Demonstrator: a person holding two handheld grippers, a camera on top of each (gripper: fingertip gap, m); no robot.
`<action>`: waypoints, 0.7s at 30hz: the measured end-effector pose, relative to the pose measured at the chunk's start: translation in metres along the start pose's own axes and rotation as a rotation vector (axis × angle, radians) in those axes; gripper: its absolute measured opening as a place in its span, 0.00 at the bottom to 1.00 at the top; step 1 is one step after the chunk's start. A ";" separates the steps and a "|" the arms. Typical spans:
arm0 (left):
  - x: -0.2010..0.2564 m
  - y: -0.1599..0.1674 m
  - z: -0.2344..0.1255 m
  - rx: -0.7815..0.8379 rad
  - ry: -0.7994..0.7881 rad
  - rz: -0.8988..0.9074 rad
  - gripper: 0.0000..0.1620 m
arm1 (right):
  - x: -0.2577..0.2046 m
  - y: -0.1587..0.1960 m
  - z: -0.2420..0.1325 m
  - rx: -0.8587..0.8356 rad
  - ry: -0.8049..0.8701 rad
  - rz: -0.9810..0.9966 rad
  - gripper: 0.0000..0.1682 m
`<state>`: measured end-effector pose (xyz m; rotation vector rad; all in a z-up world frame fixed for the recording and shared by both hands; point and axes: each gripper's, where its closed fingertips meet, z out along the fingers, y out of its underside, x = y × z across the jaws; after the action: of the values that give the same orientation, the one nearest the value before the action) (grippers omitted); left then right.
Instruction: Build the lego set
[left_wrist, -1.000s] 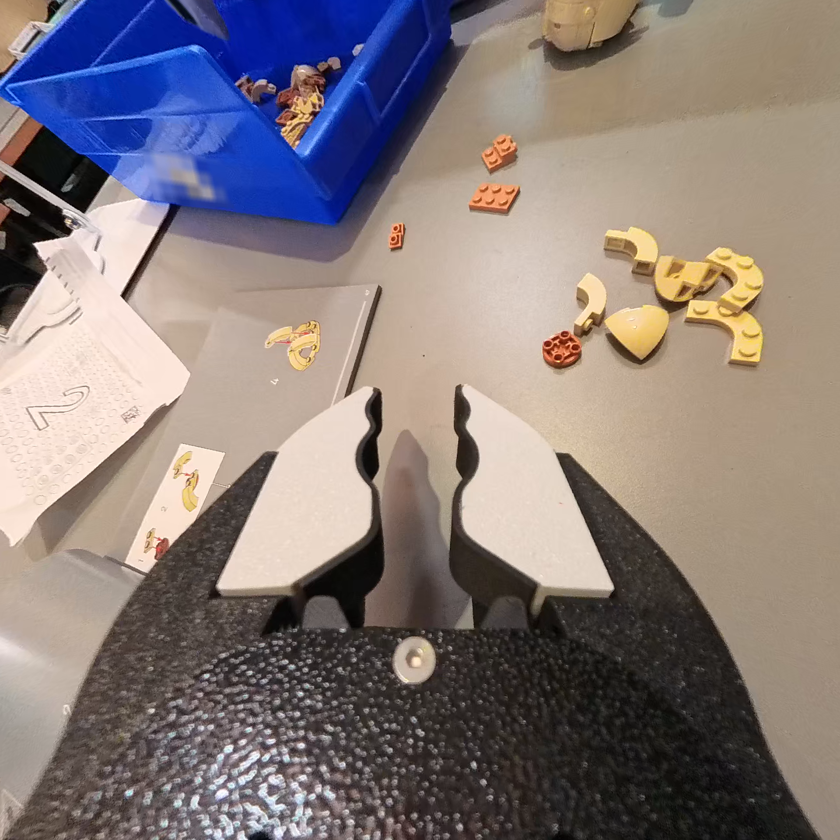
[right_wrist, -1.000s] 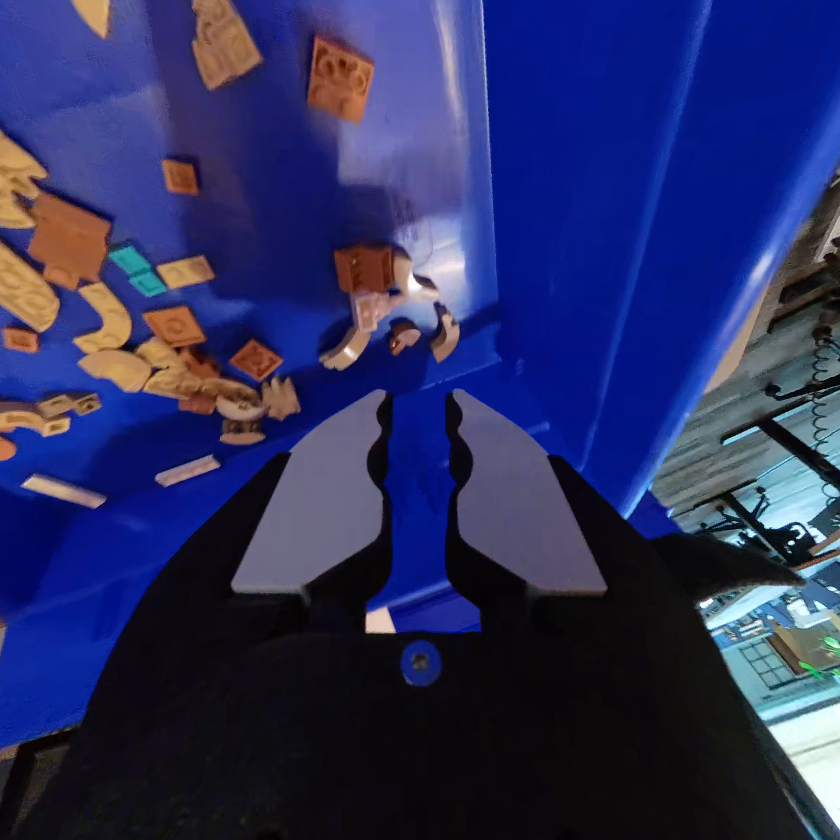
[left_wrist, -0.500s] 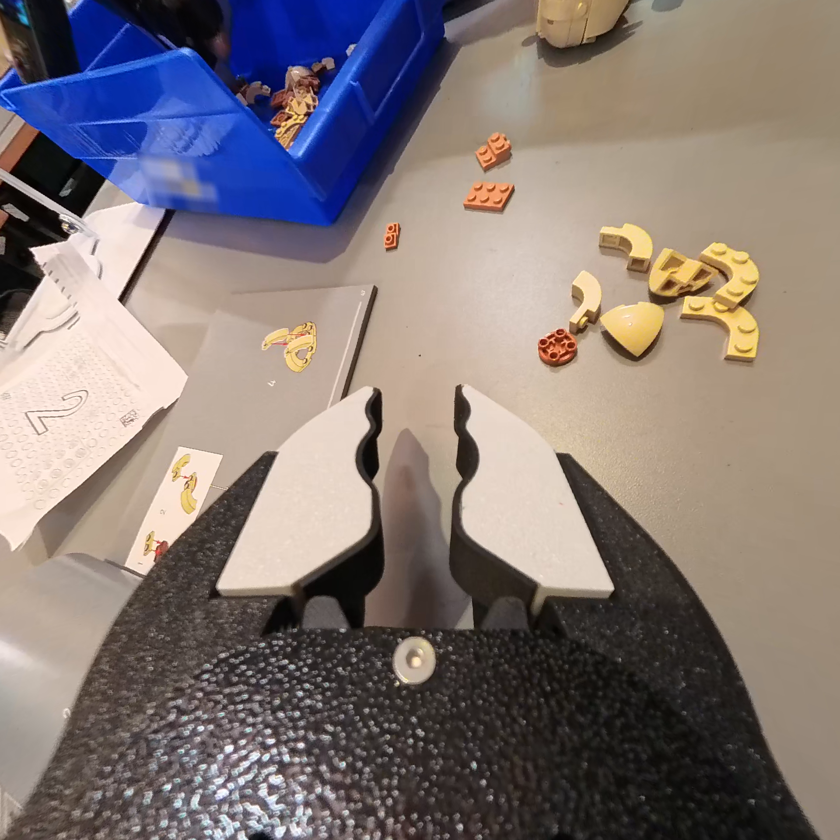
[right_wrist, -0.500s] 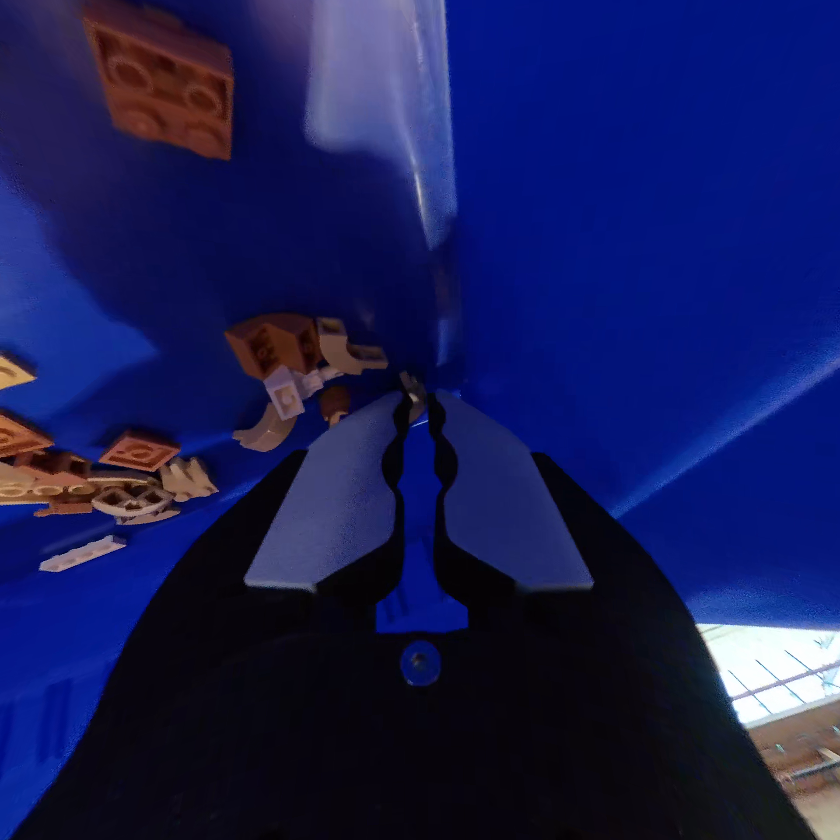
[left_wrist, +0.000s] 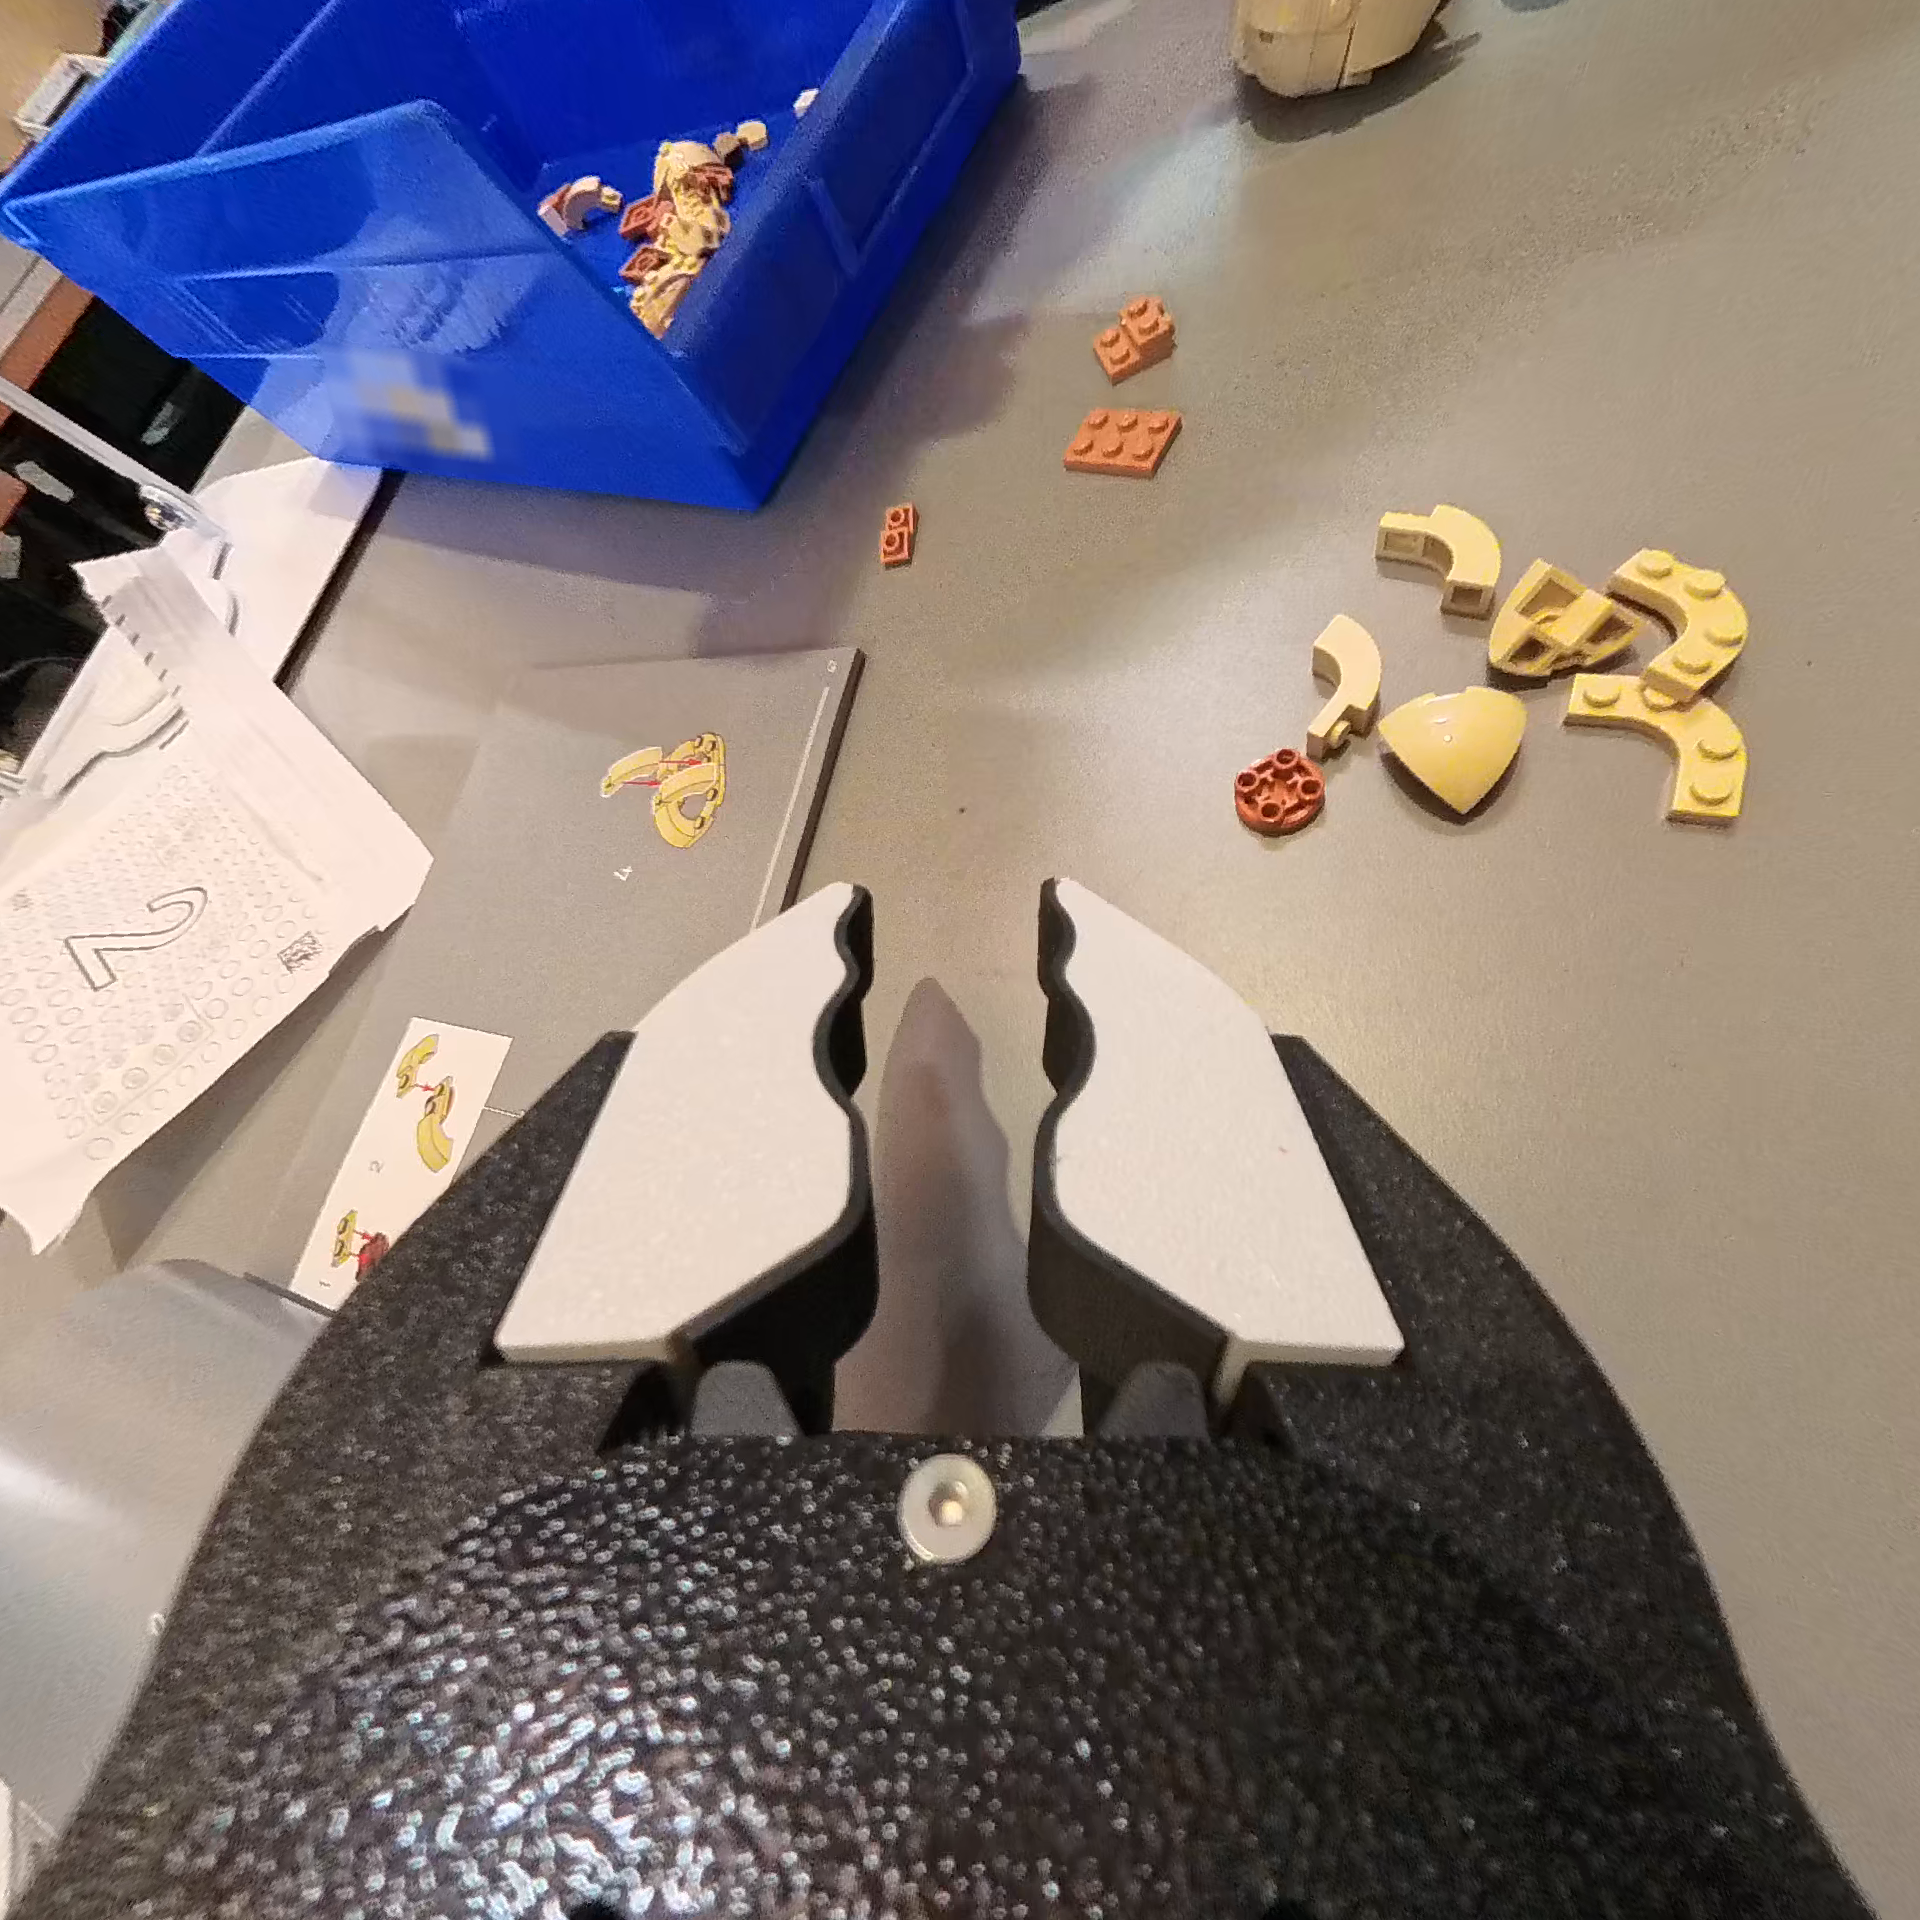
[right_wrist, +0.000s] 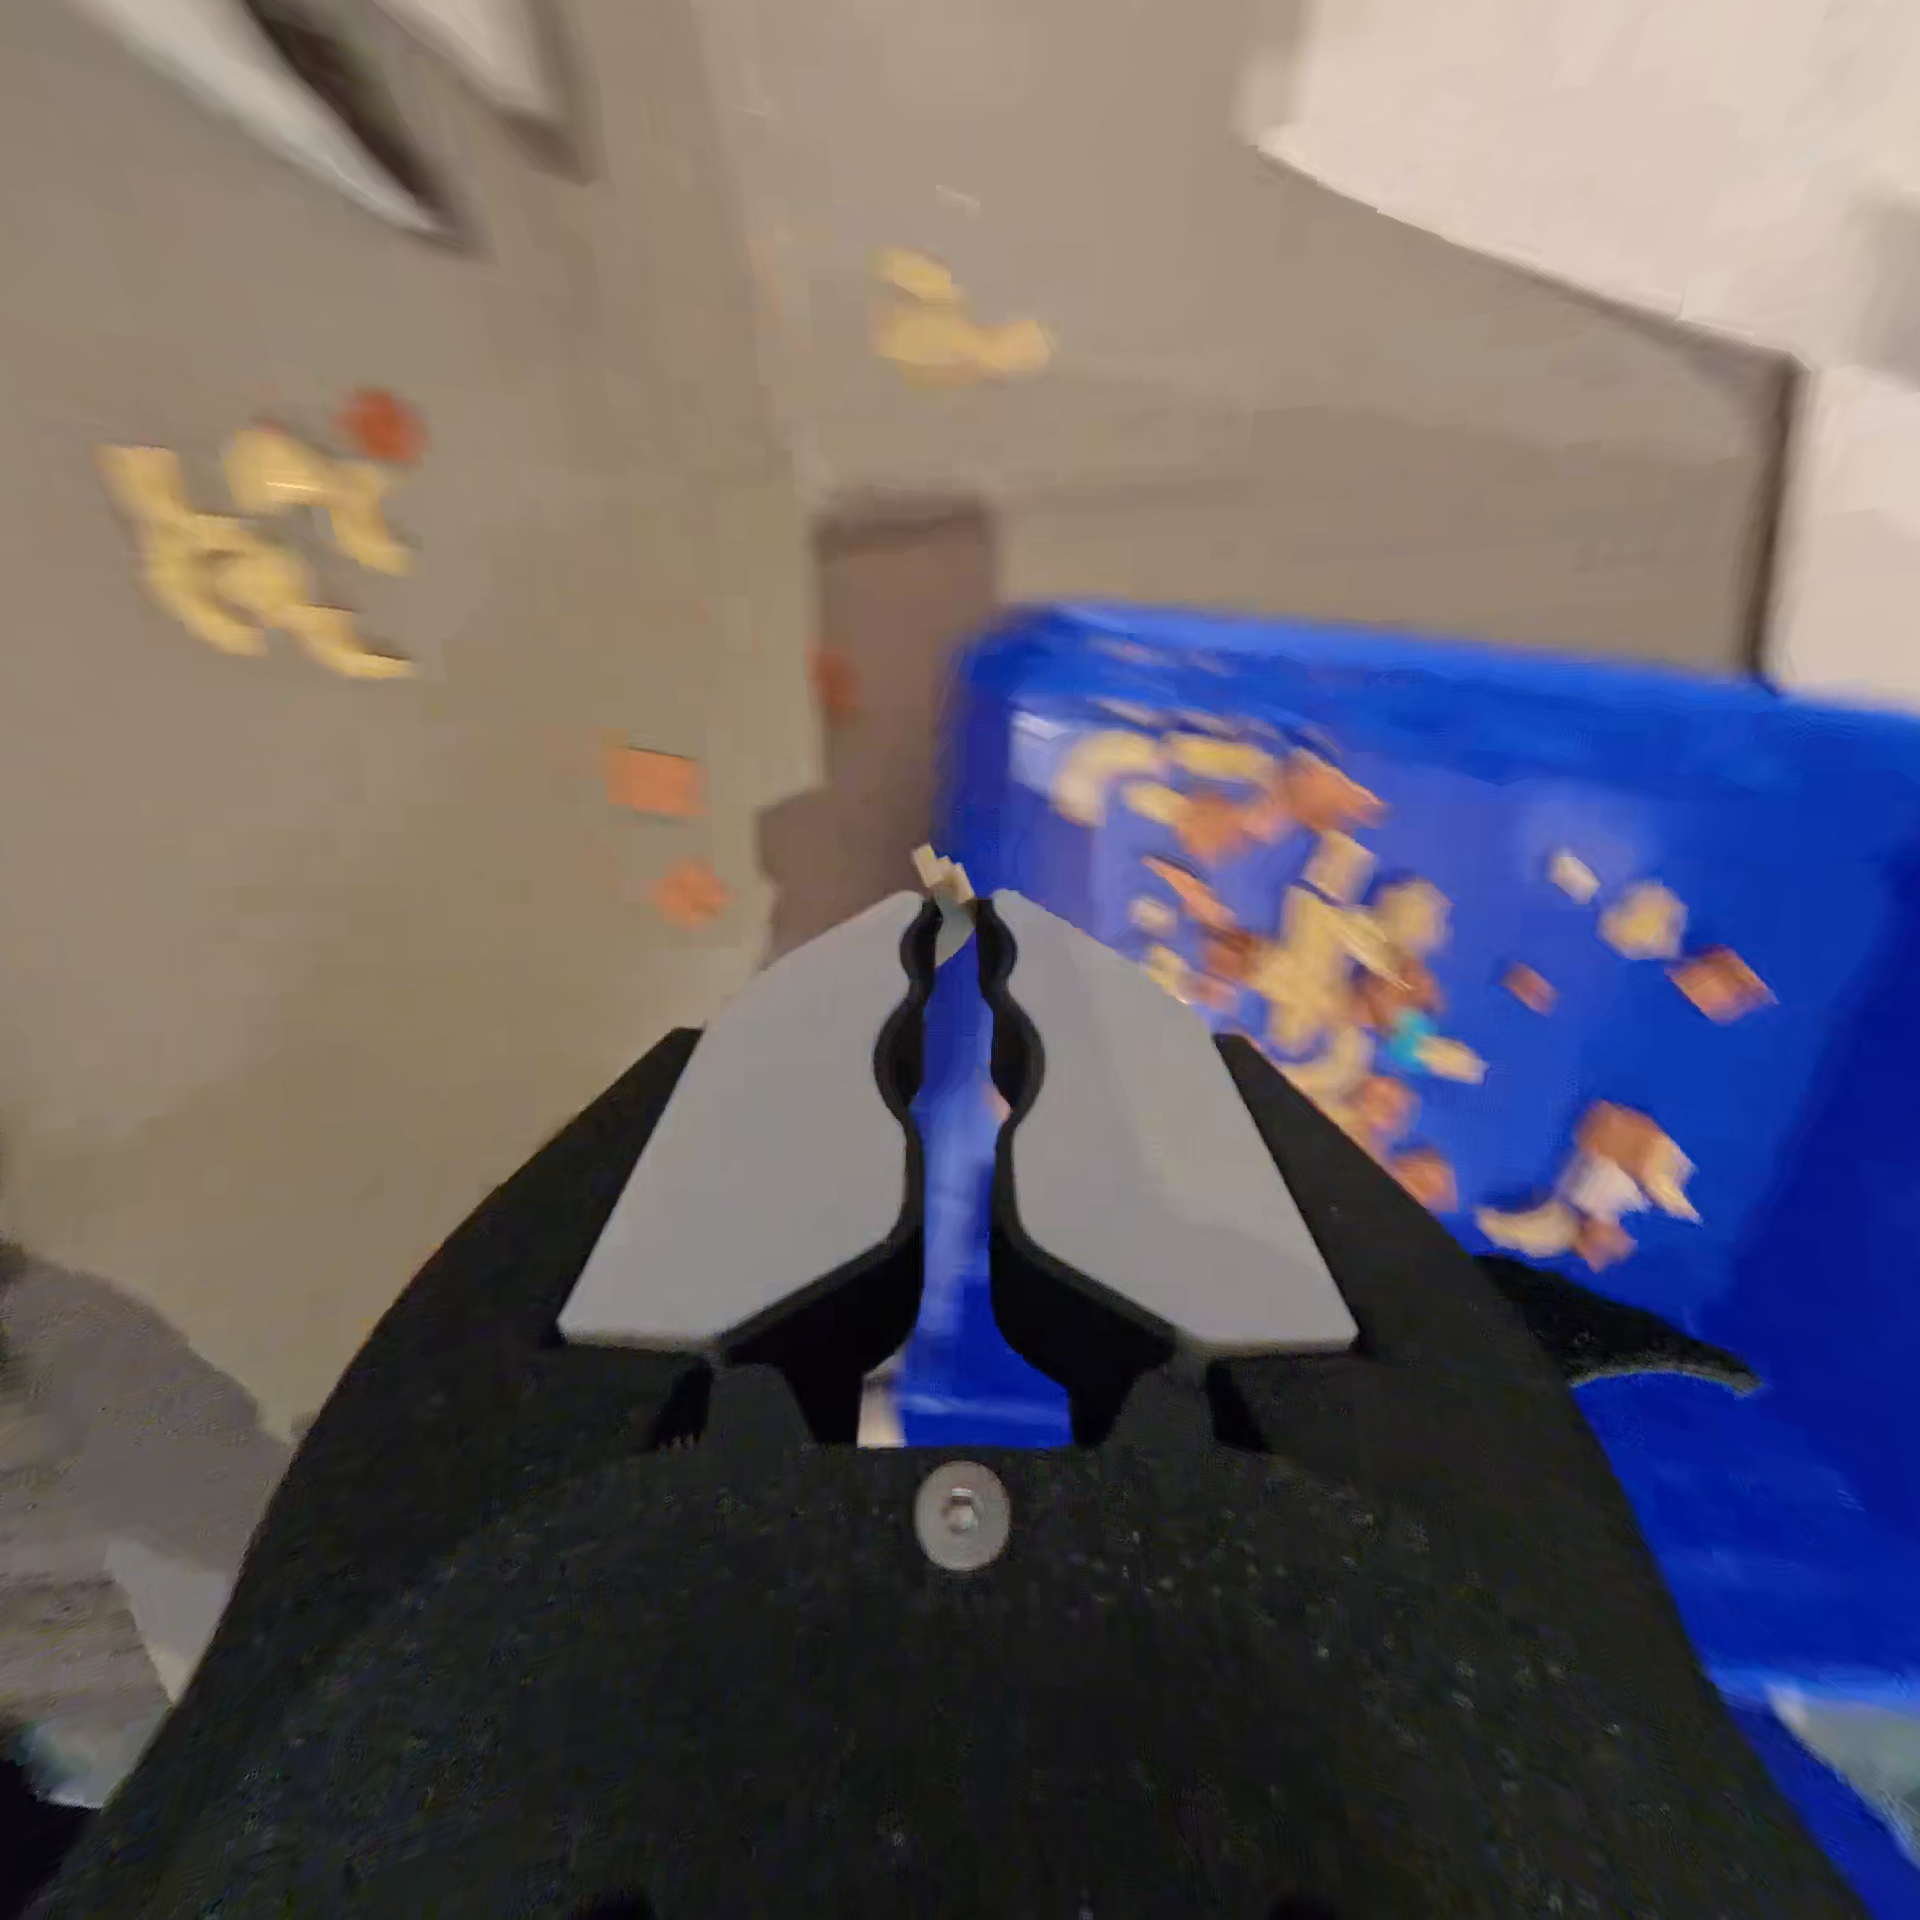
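Observation:
My left gripper (left_wrist: 954, 909) is open and empty, held above the grey table beside the open instruction booklet (left_wrist: 623, 831). Several tan curved pieces (left_wrist: 1579, 665) and a round brown piece (left_wrist: 1278, 792) lie to its front right. Brown plates (left_wrist: 1122, 442) lie farther off. My right gripper (right_wrist: 951, 902) is shut on a small tan piece (right_wrist: 943, 883) at its tips, held above the rim of the blue bin (right_wrist: 1455, 935). That view is blurred. The bin (left_wrist: 468, 260) with loose pieces stands at the far left in the left wrist view.
A white paper bag (left_wrist: 156, 935) lies at the left by the table edge. A partly built tan model (left_wrist: 1320, 42) stands at the far edge. A tiny brown plate (left_wrist: 899, 535) lies in front of the bin. Left tips to right tips: about 20 cm. The tiny brown plate (left_wrist: 899, 535) sits 11 cm or so from the ends of my right fingers. It turns up in the right wrist view (right_wrist: 836, 676) as well.
My right gripper closed on a small tan piece in the bin's corner and has lifted out of the bin, swinging towards the table. My left gripper has stayed nearly still.

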<state>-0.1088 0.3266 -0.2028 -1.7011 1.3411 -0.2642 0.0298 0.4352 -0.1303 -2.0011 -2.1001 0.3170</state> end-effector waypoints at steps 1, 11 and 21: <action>0.000 0.000 0.000 -0.001 -0.001 0.002 0.18 | -0.034 -0.011 0.006 0.023 -0.037 -0.059 0.04; -0.001 0.000 0.000 0.000 -0.014 0.004 0.18 | -0.179 -0.005 0.091 -0.152 -0.206 -0.291 0.05; 0.000 0.000 0.000 0.000 -0.010 0.004 0.18 | -0.129 -0.003 0.053 -0.066 -0.134 -0.200 0.13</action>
<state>-0.1091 0.3268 -0.2024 -1.6978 1.3373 -0.2530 0.0166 0.3062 -0.1813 -1.8300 -2.3998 0.3595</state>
